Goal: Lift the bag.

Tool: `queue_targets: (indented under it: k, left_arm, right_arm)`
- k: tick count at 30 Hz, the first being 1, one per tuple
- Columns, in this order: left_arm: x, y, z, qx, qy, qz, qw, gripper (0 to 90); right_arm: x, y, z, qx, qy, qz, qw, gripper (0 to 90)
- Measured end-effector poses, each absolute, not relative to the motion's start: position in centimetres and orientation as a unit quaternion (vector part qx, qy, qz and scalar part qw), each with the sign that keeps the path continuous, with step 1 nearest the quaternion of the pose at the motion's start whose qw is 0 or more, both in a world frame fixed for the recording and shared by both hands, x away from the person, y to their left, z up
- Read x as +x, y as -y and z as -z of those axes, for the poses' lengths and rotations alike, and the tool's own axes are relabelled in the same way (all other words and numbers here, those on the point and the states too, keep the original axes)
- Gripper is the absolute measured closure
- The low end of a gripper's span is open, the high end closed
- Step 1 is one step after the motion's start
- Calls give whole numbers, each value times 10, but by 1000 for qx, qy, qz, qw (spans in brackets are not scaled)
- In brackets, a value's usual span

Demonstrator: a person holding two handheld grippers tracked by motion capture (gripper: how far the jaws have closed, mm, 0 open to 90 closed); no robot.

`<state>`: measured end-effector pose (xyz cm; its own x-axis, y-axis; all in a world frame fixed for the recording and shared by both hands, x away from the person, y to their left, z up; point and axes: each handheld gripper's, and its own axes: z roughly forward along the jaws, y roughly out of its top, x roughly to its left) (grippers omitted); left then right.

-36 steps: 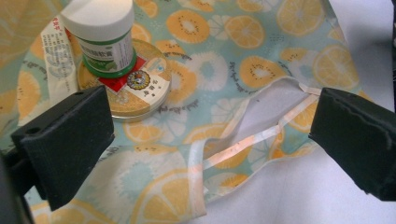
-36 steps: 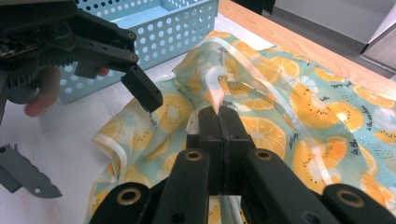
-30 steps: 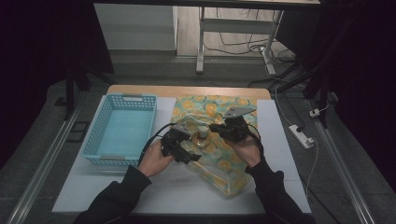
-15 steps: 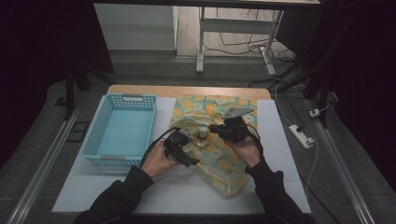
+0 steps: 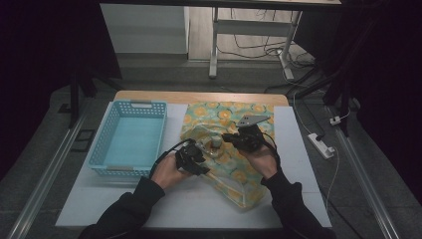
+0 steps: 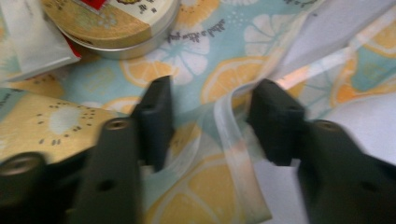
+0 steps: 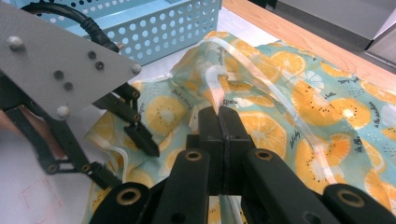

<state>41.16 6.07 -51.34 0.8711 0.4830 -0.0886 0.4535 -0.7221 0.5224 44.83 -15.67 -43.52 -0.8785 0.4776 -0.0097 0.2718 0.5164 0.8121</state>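
Working on a white table (image 5: 149,199) in a dark room: my right gripper (image 7: 219,116) pinches the orange-print bag (image 7: 299,107), while my left gripper (image 6: 210,116), just closing, straddles its clear rim without touching.

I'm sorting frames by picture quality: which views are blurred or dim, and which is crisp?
High view: dark surroundings, with light falling mainly on the table; soft, low detail. Left gripper view: the left gripper and the orange-print bag are smeared by blur, and the tin is cropped at the top edge. Right gripper view: sharpest, with the right gripper and the blue basket crisp.
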Motion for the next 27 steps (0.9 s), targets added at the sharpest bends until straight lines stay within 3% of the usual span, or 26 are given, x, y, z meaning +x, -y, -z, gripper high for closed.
queue_targets:
  k: [6,12,27]
  left_arm:
    - [411,-62,512,926,-252,-23,281,742]
    - [411,-65,508,917,-262,-18,299,875]
    - [404,-67,485,908,-274,-42,315,888]
  right_arm:
    - [448,157,436,217,-863,-440,117,895]
    - [448,157,436,217,-864,-439,116,895]
    - [448,157,434,211,-868,-436,111,895]
